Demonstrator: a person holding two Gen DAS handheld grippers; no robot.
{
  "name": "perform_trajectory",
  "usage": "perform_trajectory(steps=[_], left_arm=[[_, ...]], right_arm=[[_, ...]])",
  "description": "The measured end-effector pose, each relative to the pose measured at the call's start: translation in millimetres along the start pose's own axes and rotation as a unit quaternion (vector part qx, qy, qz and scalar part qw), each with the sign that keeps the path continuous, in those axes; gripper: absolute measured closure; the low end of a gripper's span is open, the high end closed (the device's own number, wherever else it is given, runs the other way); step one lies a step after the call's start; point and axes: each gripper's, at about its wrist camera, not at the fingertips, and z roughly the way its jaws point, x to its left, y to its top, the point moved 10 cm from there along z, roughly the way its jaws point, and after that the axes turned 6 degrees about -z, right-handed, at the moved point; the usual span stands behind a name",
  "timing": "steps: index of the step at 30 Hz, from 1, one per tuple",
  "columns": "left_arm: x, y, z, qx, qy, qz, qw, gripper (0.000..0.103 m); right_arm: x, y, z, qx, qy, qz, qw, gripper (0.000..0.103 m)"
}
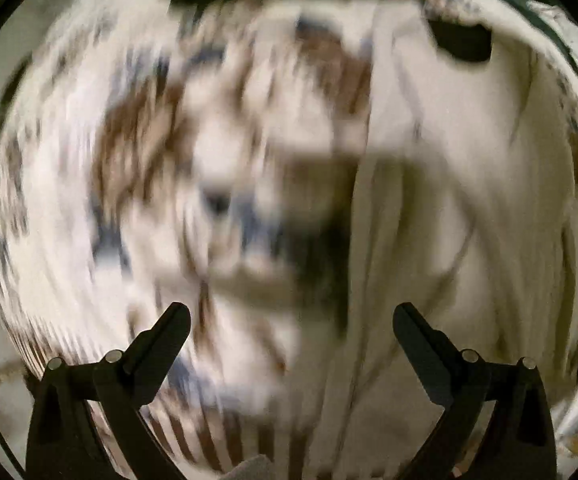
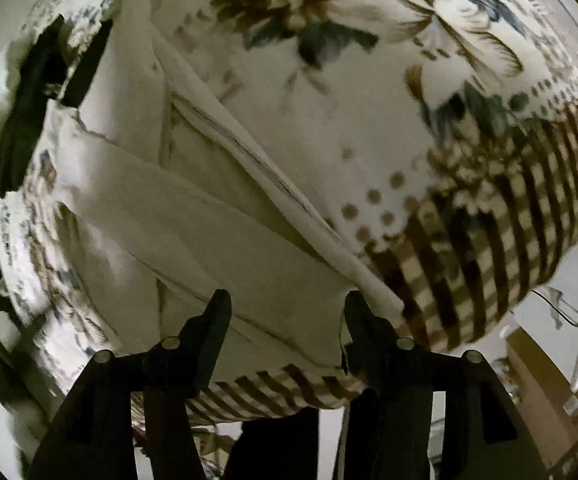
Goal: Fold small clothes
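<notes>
A cream garment (image 2: pixel 193 216) lies crumpled on a floral and checked bedcover (image 2: pixel 369 80). In the right wrist view my right gripper (image 2: pixel 285 308) is open, its two black fingers (image 2: pixel 217 316) standing over the garment's near edge, close above the cloth. In the left wrist view, which is blurred by motion, the same cream garment (image 1: pixel 449 200) fills the right half. My left gripper (image 1: pixel 289 324) is open and empty above the garment's left edge, where it meets the bedcover (image 1: pixel 129 140).
A black item (image 2: pixel 29 112) lies at the far left of the bedcover, also shown in the left wrist view (image 1: pixel 465 44). The bed's edge with brown checks (image 2: pixel 489 240) drops away on the right, with a wooden piece of furniture (image 2: pixel 537 380) beyond.
</notes>
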Motion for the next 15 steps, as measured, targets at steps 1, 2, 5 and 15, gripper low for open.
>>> perform_trajectory(steps=[1,2,5,15], left_arm=[[6,-22,9,0.027,-0.004,-0.012,0.9996,0.000],[8,-35,16,0.042,-0.007,-0.021,0.9989,0.000],[8,-79,43,0.098,-0.031,-0.054,0.9932,0.000],[-52,-117,62,0.103,-0.049,-0.006,0.9934,0.059]], right_arm=[[-9,5,-3,0.002,0.010,0.000,1.000,0.037],[-12,6,-1,0.006,0.020,0.000,1.000,0.036],[-23,6,15,0.034,0.031,0.000,0.999,0.036],[-51,-15,68,0.085,0.031,-0.023,0.996,0.036]])
